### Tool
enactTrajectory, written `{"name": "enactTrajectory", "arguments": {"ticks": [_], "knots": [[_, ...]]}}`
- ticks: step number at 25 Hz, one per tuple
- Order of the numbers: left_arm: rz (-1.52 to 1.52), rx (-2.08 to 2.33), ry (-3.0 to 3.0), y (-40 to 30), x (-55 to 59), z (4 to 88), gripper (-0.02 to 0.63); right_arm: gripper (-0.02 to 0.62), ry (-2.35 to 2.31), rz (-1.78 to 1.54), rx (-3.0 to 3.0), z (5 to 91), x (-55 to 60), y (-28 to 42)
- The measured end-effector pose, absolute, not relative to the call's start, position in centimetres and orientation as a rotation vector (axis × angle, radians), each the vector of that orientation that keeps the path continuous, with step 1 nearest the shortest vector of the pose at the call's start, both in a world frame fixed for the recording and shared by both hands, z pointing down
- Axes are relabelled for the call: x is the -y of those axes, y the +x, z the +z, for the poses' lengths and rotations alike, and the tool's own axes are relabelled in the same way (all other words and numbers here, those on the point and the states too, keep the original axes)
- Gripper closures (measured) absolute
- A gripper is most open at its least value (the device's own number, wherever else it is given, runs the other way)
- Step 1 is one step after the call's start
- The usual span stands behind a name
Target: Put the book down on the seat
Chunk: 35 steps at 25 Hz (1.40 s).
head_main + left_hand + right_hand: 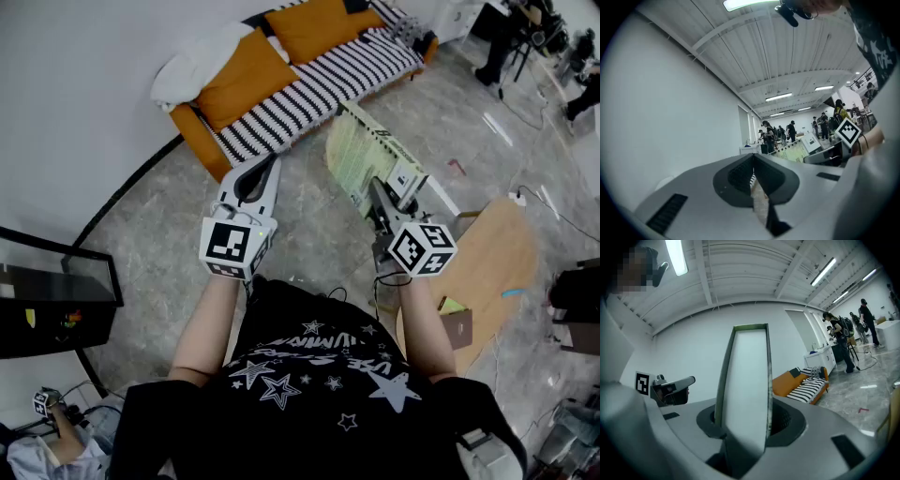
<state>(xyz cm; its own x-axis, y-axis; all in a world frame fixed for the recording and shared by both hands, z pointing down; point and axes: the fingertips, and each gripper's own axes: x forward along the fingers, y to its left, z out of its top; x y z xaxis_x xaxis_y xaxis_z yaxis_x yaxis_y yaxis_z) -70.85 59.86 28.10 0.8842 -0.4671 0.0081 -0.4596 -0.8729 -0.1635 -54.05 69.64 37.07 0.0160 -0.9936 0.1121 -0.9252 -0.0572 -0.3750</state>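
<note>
My right gripper (380, 199) is shut on a thin book with a pale green cover (361, 155), which it holds up in the air over the grey floor, short of the sofa. In the right gripper view the book (745, 380) stands on edge between the jaws of the right gripper (743, 427), with its spine towards the camera. The sofa's striped seat (309, 89) lies ahead, and it also shows far off in the right gripper view (806, 385). My left gripper (258, 171) hovers to the left of the book; its jaws (752, 177) are shut and hold nothing.
Orange cushions (239, 80) and a white blanket (197, 58) cover the sofa's left and back. At my right stands a round wooden table (502, 253) with a small box (459, 328). A dark glass-topped stand (56, 300) is at the left. People stand at the far right.
</note>
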Motion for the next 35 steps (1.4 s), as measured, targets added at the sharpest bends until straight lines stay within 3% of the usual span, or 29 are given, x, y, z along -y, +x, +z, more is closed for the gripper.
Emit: {"name": "enactTrajectory", "arguments": {"ticks": [6, 23, 35], "knots": [[-0.225, -0.735, -2.911, -70.5, -60.8, 30.9, 0.598, 0.420, -2.073, -0.535, -2.053, 37.6, -69.9, -55.2], [-0.288, -0.708, -2.912, -69.5, -62.4, 32.5, 0.598, 0.420, -2.051, -0.554, -2.072, 38.4, -71.2, -54.7], [-0.337, -0.895, -2.979, -72.9, -60.6, 35.5, 0.598, 0.420, -1.953, -0.652, -2.138, 40.9, -69.8, -56.9]]}}
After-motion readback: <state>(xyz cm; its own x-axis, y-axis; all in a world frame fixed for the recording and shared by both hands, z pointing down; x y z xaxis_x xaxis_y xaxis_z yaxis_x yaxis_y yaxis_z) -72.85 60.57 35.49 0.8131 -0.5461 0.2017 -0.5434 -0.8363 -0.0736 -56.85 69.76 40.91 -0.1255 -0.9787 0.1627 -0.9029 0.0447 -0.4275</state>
